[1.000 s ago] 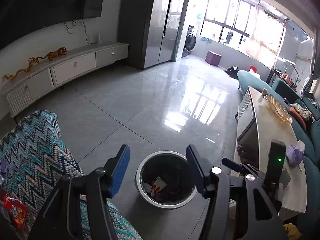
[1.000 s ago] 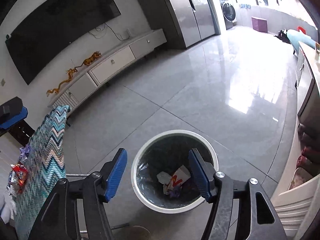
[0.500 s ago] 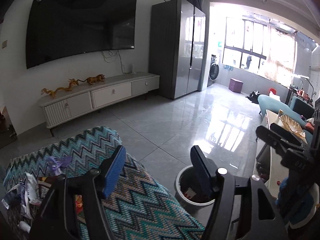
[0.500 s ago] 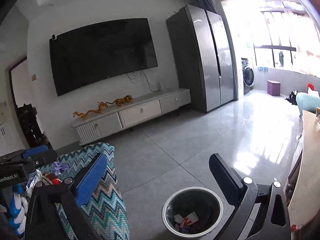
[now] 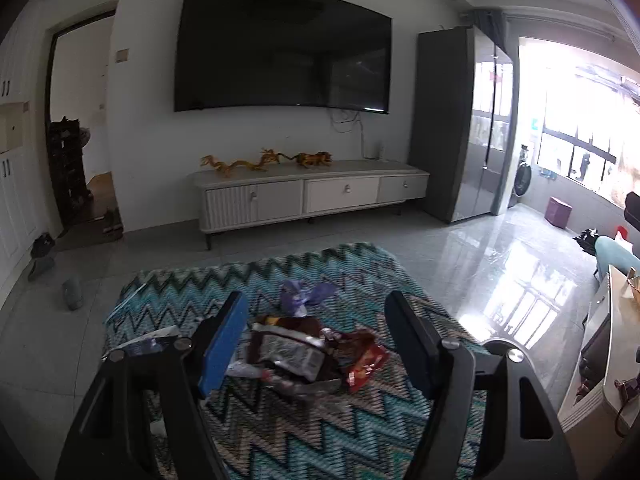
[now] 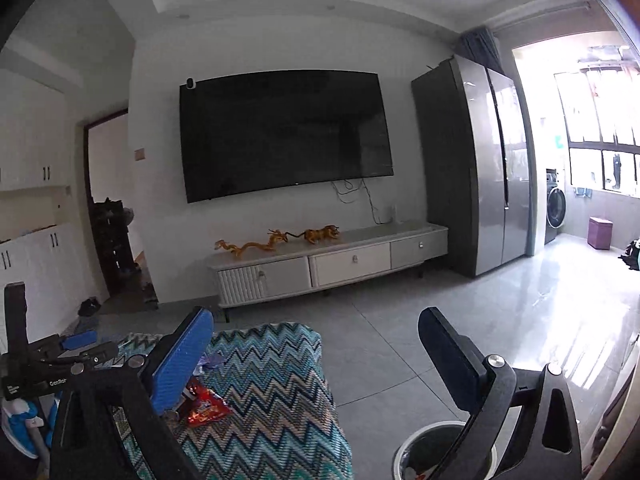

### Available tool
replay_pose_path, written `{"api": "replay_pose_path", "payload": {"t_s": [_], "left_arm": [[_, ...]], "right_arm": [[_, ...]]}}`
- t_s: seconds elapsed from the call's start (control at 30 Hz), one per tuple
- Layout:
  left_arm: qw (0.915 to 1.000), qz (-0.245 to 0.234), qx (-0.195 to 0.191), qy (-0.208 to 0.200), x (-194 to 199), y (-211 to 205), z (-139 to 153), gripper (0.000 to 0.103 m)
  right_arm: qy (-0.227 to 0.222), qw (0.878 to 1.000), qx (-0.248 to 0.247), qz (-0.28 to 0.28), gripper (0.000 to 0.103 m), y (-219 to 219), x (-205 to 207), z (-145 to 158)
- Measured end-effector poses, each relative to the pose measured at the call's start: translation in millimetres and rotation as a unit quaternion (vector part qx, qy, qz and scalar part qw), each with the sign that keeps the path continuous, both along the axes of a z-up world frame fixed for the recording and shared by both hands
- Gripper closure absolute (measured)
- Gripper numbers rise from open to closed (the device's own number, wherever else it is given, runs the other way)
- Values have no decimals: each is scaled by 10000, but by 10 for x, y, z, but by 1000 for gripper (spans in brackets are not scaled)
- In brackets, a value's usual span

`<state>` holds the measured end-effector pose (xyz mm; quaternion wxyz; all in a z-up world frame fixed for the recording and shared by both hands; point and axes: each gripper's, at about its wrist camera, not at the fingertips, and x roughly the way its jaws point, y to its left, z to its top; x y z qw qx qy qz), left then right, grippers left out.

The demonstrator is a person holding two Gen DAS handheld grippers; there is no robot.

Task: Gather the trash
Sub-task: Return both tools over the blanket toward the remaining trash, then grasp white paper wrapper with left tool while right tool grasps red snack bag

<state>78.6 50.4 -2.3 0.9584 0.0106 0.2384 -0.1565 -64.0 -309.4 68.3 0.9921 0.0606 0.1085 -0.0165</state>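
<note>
A pile of trash lies on the zigzag-patterned cloth point(image 5: 304, 432): a dark and silver snack wrapper point(image 5: 290, 354), a red wrapper point(image 5: 362, 356), a purple wrapper point(image 5: 300, 296) and a white scrap point(image 5: 148, 340). My left gripper point(image 5: 316, 344) is open and empty, hovering over the dark wrapper. My right gripper point(image 6: 316, 360) is open and empty, above the cloth's right edge point(image 6: 280, 392). The red wrapper point(image 6: 206, 406) shows by its left finger. The white-rimmed trash bin point(image 6: 424, 454) sits on the floor at the lower right, partly hidden by the right finger. The left gripper point(image 6: 60, 354) shows at the far left.
A white TV cabinet point(image 5: 312, 196) with golden dragon figures point(image 5: 264, 160) stands against the far wall under a large TV point(image 5: 284, 48). A grey fridge point(image 5: 460, 124) stands right of it. A low table edge point(image 5: 612, 344) is at the right. Shoes point(image 5: 72, 298) lie on the floor at the left.
Both grippers have swung up and left, away from the bin, to the cloth with the trash. The left one now hovers over the wrappers. Both stayed open and empty.
</note>
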Motion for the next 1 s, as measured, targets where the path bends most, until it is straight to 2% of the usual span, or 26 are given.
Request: {"api": "replay_pose_path", "payload": {"t_s": [0.1,0.23,0.37,0.53,0.67,0.77,0.8,0.87,1.0], "left_arm": [[9993,321,66,186,105,363,-204,33],[9966,513,236,593,283,652,-552,33],[9934,470,476,927,435,679,-843,33],[9891,338,770,1210,661,649,-1129,33],[9856,338,973,1345,823,608,-1282,34],[9841,355,971,1443,916,622,-1358,35],[9838,358,954,1473,938,634,-1379,37],[9831,309,892,1566,982,654,-1408,51],[9826,141,815,1664,989,658,-1447,71]], "right_arm": [[166,9994,-18,292,0,246,221,-94],[715,9947,-43,737,0,550,608,-379],[1350,9836,-40,1193,0,850,1053,-750],[2147,9630,44,1626,0,1149,1629,-1264],[2476,9511,-128,1841,0,1324,1950,-1586],[2640,9446,-98,1947,0,1374,2121,-1797],[2698,9421,-92,1989,0,1393,2189,-1860],[2798,9378,-99,2053,0,1424,2270,-1968],[2957,9302,-121,2170,2,1490,2423,-2135]]}}
